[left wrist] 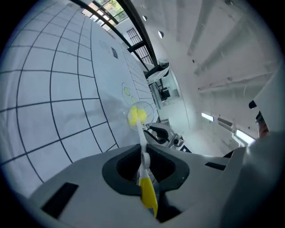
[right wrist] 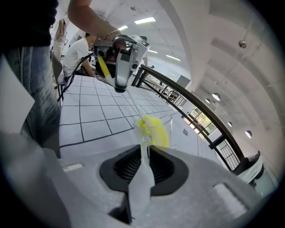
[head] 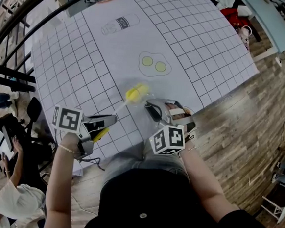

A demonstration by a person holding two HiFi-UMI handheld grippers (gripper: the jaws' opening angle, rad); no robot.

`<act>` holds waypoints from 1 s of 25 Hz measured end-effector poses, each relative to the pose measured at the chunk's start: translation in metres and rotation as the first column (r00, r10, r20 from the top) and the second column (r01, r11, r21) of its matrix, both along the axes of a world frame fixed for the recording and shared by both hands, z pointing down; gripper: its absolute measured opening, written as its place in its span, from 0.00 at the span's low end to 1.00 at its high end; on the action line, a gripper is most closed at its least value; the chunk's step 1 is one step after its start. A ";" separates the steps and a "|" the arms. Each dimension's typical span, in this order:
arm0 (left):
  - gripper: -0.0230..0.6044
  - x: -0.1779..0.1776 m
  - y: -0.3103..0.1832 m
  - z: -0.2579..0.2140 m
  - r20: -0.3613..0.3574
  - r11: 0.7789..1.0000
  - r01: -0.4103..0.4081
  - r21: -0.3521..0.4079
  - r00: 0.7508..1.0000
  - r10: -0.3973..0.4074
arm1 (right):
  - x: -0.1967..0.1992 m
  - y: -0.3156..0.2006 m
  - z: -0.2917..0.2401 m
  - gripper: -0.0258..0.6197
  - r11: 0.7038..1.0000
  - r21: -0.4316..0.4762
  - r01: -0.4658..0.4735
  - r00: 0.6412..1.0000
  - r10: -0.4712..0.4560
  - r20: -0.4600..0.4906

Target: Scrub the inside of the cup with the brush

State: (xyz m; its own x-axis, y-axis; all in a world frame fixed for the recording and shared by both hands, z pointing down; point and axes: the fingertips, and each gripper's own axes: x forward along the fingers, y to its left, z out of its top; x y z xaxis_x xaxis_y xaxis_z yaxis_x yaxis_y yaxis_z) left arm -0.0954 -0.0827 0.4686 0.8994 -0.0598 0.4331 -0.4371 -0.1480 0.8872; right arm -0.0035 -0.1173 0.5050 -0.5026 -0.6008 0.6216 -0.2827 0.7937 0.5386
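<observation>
Head view: working over a white gridded mat [head: 197,36], with both grippers out in front of the body. Clamping the brush [left wrist: 142,142] by its yellow-and-white handle in the left gripper [left wrist: 144,168], with jaws shut tight on it. Pinching the clear cup [right wrist: 168,127] by its thin glass handle in the right gripper [right wrist: 146,156], with jaws closed partway, down onto that handle. Resting the yellow sponge head already inside the cup, close to the mat's near edge; not showing whether the cup's base is touching the mat.

Judging the scrubbing as under way. For doing it well, probably:
- bracing the cup firmly and without wobble in the right gripper;
- rolling the brush about its shaft, wiping all round the wall;
- pushing the sponge down to the bottom too;
- pressing lightly, a narrow pinch on slick glass likely letting the cup swivel;
- steering the shaft clear of the rim.

Lying on the mat in print: a bottle outline [head: 120,24] and a fried-egg drawing [head: 155,64]. Running past the mat's right edge: a wooden floor [head: 240,123]. Curving along the left: a dark railing [head: 17,22]. Sitting at lower left: a seated person [head: 1,193].
</observation>
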 end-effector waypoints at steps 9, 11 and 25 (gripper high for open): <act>0.11 0.009 0.010 -0.010 -0.203 0.973 0.117 -0.198 0.966 -0.158 | 0.001 0.000 0.002 0.12 1.000 -0.002 -0.008 1.000 0.008 0.004; 0.11 0.011 0.010 -0.013 -0.254 0.964 0.132 -0.232 0.948 -0.191 | 0.002 0.000 0.003 0.12 1.000 -0.006 -0.010 1.000 0.010 0.005; 0.14 0.011 0.007 -0.023 -0.326 0.970 0.144 -0.197 0.923 -0.203 | 0.003 0.000 0.005 0.12 1.000 -0.023 -0.008 1.000 0.008 0.009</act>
